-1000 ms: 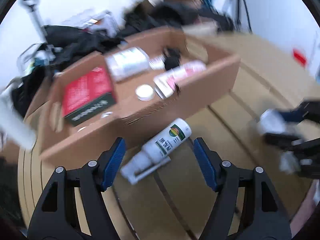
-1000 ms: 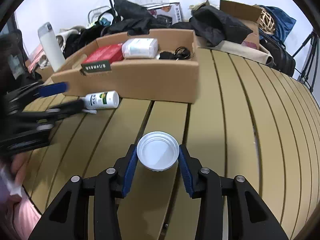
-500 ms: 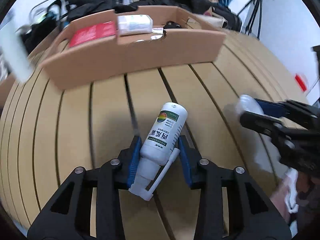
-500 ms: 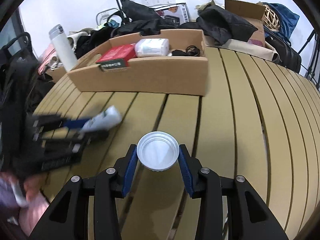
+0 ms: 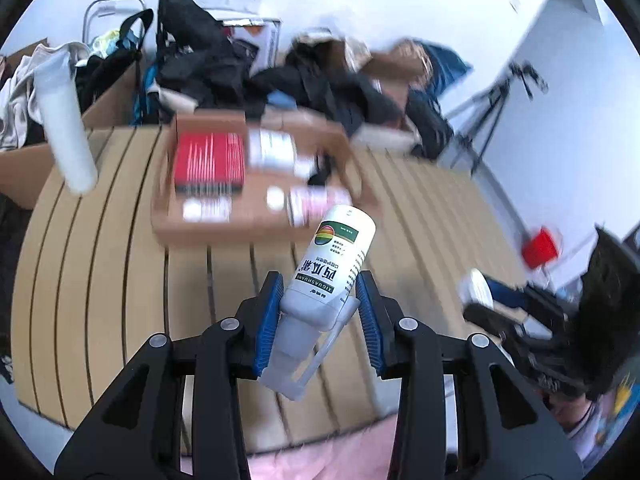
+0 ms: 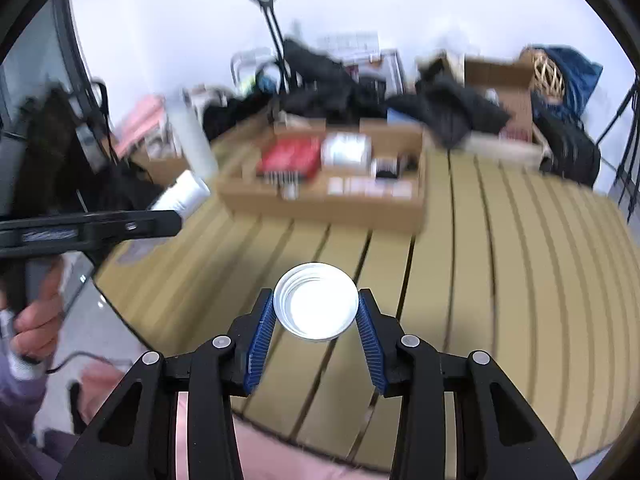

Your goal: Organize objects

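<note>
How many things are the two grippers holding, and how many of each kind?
Spray bottles: 1, white spray bottle in the left gripper
Lids: 1, white lid in the right gripper
Total: 2

Cardboard box [image 5: 256,184] contents (labels too) blur unreadably.

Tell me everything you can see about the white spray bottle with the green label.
The white plastic spray bottle with the green label is held off the slatted wooden table, clamped between the blue pads of the left gripper. Its flat base points away toward the cardboard box; its nozzle end faces the camera. The label shows a rainbow-coloured logo and printed characters. Only the pads touch it.
</note>
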`<action>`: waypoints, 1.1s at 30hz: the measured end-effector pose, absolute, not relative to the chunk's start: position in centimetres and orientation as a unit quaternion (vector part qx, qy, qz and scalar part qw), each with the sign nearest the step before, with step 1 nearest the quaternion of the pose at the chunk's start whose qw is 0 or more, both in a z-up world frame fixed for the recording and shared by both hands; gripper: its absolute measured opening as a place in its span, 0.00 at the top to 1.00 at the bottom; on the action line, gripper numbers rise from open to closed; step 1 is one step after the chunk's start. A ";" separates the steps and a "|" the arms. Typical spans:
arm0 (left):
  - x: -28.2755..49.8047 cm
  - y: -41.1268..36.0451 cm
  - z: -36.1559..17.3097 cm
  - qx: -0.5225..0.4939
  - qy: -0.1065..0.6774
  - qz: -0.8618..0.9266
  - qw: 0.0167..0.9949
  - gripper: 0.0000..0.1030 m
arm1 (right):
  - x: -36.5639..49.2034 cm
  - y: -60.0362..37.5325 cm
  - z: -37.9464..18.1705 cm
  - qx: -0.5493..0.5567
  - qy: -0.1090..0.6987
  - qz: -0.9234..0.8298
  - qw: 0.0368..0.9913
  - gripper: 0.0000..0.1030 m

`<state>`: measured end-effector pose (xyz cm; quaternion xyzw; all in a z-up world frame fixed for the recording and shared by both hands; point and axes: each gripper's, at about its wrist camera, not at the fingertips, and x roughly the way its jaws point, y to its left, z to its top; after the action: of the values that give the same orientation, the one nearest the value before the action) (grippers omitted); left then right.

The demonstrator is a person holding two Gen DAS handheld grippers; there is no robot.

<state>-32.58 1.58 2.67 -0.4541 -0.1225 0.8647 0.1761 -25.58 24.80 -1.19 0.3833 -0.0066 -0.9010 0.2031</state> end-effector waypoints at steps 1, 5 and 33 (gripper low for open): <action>-34.4 1.5 3.2 -0.464 -0.140 0.857 0.175 0.67 | -27.2 24.8 0.8 0.377 -0.002 -0.901 0.214 0.57; -41.6 2.0 1.7 -0.487 -0.160 0.846 0.145 0.67 | -34.8 23.5 3.5 0.384 0.004 -0.895 0.226 0.57; -44.2 0.5 -1.6 -0.446 0.039 0.894 -0.002 0.27 | -51.1 21.7 -5.3 0.493 -0.029 -0.855 0.157 0.21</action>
<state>-44.17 0.45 -1.64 -0.4461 0.0394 0.8941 -0.0017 -51.06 21.73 -5.32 0.4929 -0.0286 -0.8553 0.1571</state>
